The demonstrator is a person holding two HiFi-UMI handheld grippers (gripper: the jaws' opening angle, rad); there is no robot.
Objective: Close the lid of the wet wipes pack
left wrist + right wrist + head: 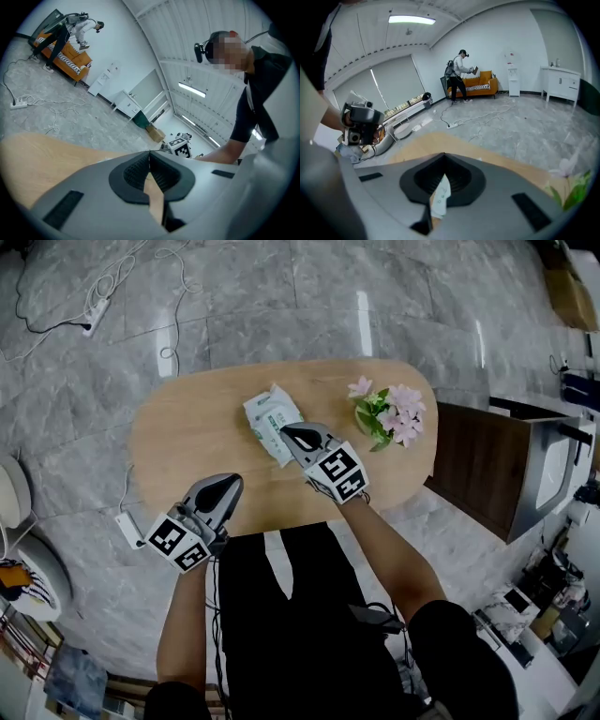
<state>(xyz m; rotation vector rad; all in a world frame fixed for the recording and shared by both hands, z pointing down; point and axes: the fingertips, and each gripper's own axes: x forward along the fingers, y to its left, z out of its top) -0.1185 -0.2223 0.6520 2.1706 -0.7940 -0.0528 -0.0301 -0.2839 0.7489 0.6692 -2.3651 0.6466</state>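
The wet wipes pack (270,420) is located at the centre of the oval wooden table (183,432), upper middle of the head view. The right gripper (289,433) is positioned with its tip over the pack's lower right edge; its jaws are closed tip to tip, and the pack's white and green wrapper (439,199) is seen through the slit behind them. The left gripper (230,482) is held at the table's lower edge, well apart from the pack, jaws closed and empty. A pot of pink flowers (389,413) is placed right of the pack.

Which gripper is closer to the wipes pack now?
Right. The right gripper is at the wet wipes pack, on its right edge; the left gripper is well short of it, nearer the person.
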